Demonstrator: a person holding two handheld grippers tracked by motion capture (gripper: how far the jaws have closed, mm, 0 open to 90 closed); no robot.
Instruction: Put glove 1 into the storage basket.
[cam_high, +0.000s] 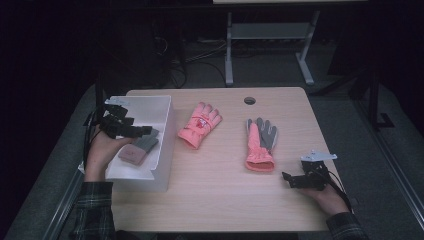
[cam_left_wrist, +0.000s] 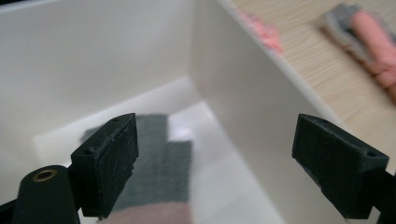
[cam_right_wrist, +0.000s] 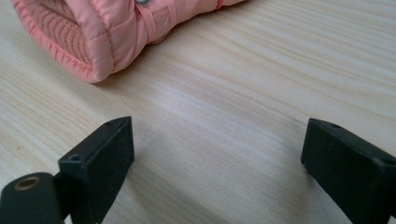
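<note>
left gripper (cam_high: 145, 131) hangs over the white bin (cam_high: 165, 145) at the desk's left edge, jaws spread wide, nothing between them. in the left gripper view the grey-and-mauve glove (cam_left_wrist: 161, 158) lies on the bin floor below the jaws, apart from the pads, so it reads as dropped off and released. judgement: the step in hand is the end of one put-away, glove one in the bin.

two gloves still out on the desk (cam_high: 210, 200): a pink glove (cam_high: 200, 125) near the middle, just right of the bin wall, back up, fingers toward the far edge; a pink-and-grey glove (cam_high: 261, 142) right of centre, palm up, cuff toward the near edge.

right gripper (cam_high: 287, 178) sits low by the near right corner, jaws spread, empty. in the right gripper view the ribbed pink cuff (cam_right_wrist: 70, 42) of that second glove is close ahead of the jaws, not touching.

next move, as a guess: left gripper clears the bin rim and goes for the pink glove next to it, or the right one slides forward onto the cuff. either way the jaws need to come down flat, pinch fabric not desk, then lift high enough to pass the bin wall. soft, floppy cloth, so a shallow pinch may slip.
</note>
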